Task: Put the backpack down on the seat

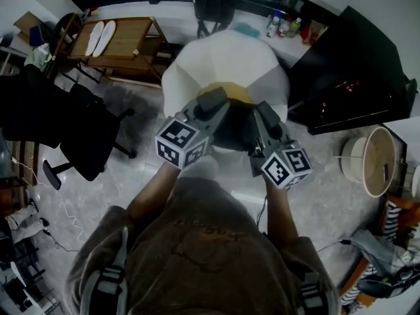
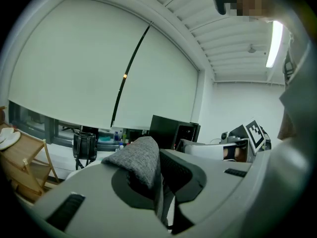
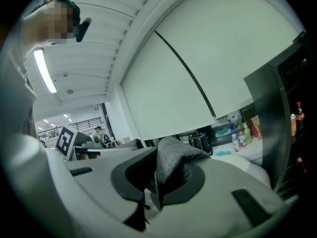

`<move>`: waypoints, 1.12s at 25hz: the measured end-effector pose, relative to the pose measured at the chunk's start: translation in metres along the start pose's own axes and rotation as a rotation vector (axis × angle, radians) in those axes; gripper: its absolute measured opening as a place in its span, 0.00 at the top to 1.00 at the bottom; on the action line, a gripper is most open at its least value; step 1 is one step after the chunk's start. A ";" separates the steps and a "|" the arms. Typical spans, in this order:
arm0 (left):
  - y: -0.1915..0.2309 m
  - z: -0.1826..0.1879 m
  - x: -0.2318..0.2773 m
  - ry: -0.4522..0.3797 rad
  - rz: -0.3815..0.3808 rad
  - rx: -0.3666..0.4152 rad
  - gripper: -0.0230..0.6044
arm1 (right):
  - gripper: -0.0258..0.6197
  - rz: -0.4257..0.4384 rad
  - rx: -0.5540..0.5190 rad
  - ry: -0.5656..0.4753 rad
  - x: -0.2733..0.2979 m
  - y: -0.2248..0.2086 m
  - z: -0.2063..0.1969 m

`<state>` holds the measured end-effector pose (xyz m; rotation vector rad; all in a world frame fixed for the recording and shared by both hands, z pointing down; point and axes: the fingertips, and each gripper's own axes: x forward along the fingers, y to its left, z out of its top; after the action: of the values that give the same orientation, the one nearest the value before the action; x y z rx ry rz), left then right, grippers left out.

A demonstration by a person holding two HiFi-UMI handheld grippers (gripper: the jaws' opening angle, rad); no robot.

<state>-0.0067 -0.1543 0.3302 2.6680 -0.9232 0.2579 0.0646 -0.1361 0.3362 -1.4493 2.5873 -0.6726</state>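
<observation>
Over seat (image 1: 223,54), left gripper (image 2: 156,175), right gripper (image 3: 158,177) clamp backpack (image 2: 141,155)

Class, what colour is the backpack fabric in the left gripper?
Grey fabric; clearest in the left gripper view.

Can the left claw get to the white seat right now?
Probably yes: the white seat lies just ahead of the left claw, nothing between them, though it is shut on the backpack's grey fabric.

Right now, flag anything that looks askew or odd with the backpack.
Nothing stands out. The left gripper and right gripper each have jaws shut on grey fabric of the backpack, held beside the white seat.
</observation>
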 end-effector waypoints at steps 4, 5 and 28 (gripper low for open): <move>0.027 0.008 0.025 0.013 -0.032 -0.007 0.91 | 0.92 -0.015 0.012 -0.004 0.028 -0.019 0.009; 0.033 0.009 0.030 0.017 -0.040 -0.007 0.91 | 0.92 -0.015 0.014 -0.006 0.034 -0.023 0.010; 0.132 0.002 0.152 0.058 -0.044 -0.004 0.91 | 0.92 -0.040 0.043 0.041 0.136 -0.134 0.007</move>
<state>0.0288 -0.3403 0.3985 2.6589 -0.8450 0.3206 0.0984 -0.3121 0.4040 -1.4929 2.5635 -0.7655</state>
